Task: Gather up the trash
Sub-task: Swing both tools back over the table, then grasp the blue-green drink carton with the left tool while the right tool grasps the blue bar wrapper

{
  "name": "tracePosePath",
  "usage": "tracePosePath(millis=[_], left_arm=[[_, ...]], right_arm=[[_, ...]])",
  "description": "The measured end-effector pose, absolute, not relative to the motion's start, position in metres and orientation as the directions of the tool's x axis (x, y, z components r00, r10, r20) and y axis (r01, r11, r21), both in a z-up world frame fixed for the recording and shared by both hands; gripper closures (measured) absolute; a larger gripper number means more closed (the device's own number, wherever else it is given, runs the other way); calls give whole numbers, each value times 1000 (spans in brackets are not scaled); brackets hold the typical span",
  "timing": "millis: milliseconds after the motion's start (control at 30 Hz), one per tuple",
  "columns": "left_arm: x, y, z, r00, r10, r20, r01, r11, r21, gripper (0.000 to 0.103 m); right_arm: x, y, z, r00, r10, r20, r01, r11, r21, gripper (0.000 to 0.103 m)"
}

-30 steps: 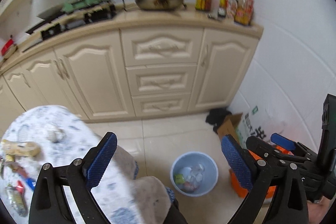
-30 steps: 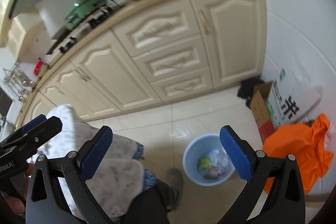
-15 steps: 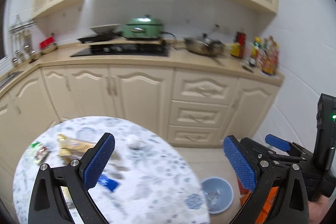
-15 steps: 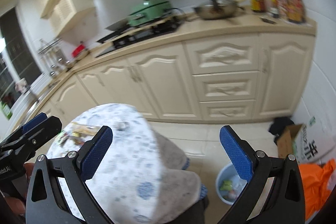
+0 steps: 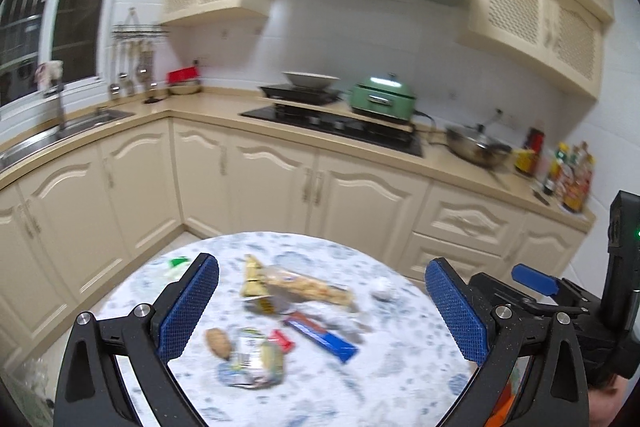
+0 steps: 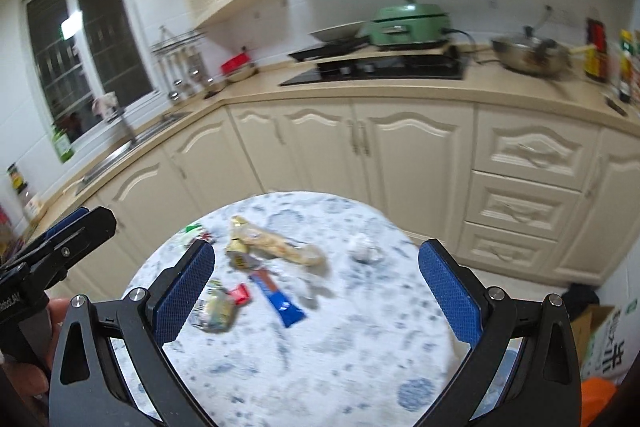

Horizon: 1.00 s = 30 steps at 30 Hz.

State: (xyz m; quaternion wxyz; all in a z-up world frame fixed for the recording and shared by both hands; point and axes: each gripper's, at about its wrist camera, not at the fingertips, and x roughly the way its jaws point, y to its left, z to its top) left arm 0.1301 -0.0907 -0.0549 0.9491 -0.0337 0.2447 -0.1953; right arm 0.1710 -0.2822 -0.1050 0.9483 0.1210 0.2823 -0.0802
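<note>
- My left gripper (image 5: 320,311) is spread wide, nothing between the pads; my right gripper (image 6: 316,291) likewise, released and empty. Both hang above the round table (image 5: 400,379).
- The trash lies in the lower centre of both frames, on the table's patterned cloth: a clear snack bag (image 5: 308,287) with a yellow end, a blue wrapper (image 5: 326,337) just below it, a small red wrapper (image 5: 282,341), a crumpled packet (image 5: 256,367) nearest me, a brown lump (image 5: 218,343), a white paper ball (image 5: 382,294) to the right, and a green-and-white scrap (image 5: 176,263) at the left edge.
- Risk: the pieces sit close, some touching. Closing on one could drag or pinch a neighbour.
- Risk: wrappers are thin and flat; pads may slide over the cloth and bunch it instead of lifting the piece.
- Risk: both frames are blurred, so alignment is uncertain; a misjudged descent could knock the paper ball off the edge.
- Writing: large dark characters on the cardboard box (image 6: 612,351) at lower right, not readable. Wrapper print and the bottles' (image 5: 572,179) labels are too blurred.
</note>
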Motion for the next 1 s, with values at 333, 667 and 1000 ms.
tracePosePath(millis=[333,667,1000], left_arm=[[131,-62,-68,829,-278,-486,231,961,-154,1],[187,-62,-107,748,-251,-615,218,967,-129,1],[247,-78,-171,634,-255,-730,223,964,-143,1]], right_arm=[[201,-244,-108,825,-19,-564,128,980,154,0],[225,-237,-158,746,32,-665,84,986,142,0],[246,-246,-222,642,77,-763,93,980,176,4]])
